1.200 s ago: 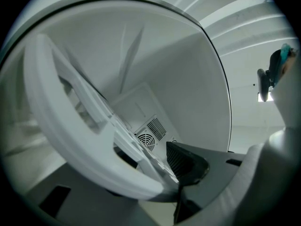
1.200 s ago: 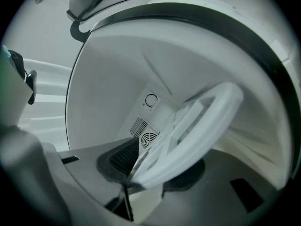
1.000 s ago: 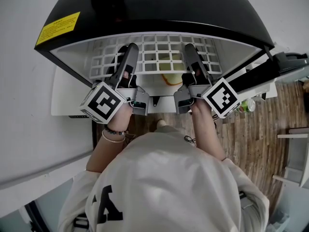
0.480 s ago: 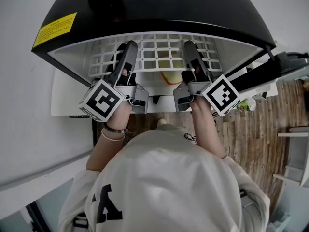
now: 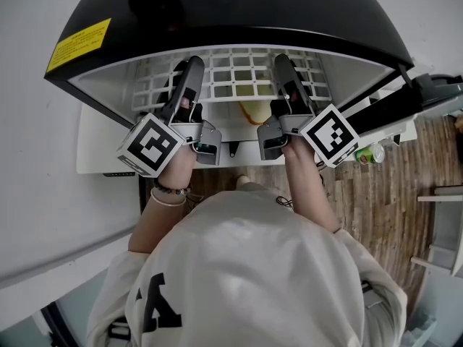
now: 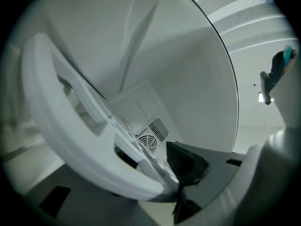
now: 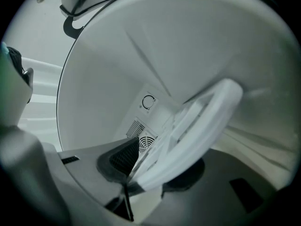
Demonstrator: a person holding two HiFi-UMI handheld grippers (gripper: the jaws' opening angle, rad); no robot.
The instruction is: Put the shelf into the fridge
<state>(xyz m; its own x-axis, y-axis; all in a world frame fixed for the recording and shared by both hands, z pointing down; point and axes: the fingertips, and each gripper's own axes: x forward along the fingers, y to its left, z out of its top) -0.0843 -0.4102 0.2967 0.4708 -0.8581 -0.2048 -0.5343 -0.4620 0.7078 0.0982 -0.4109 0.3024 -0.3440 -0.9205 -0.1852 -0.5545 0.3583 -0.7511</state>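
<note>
Shelf (image 5: 242, 78), a white plastic grid, sits mostly inside the fridge (image 5: 239, 13). Its front rail is just inside the fridge's mouth and its sides run close to the fridge's white inner walls. Can't tell whether it's seated on the side ledges yet.

Left gripper (image 5: 192, 67) reaches into the fridge mouth at the left part of the front rail. Its own view shows the jaws clamped on the shelf's rim, pads pressing it from both sides. Right gripper (image 5: 283, 62) does the same at the right part of the rail, jaws closed on the rim. Both point into the fridge at approx the same depth. The fan vent (image 7: 142, 141) and a round dial (image 7: 148, 101) on the fridge's back wall show past the shelf.

Handling, as a judgement:
- Looks light and stiff, so it shouldn't sag btwn the two grips.
- The plastic is smooth, so a thin rail could slip or pivot in the pads.
- It prob cracks if forced sideways against the fridge walls.
- Best hold is the thick front rail, one grip each side of the middle, as now. The thin inner bars are weaker.
- Push evenly w/ both hands, else one corner leads and it jams
</note>
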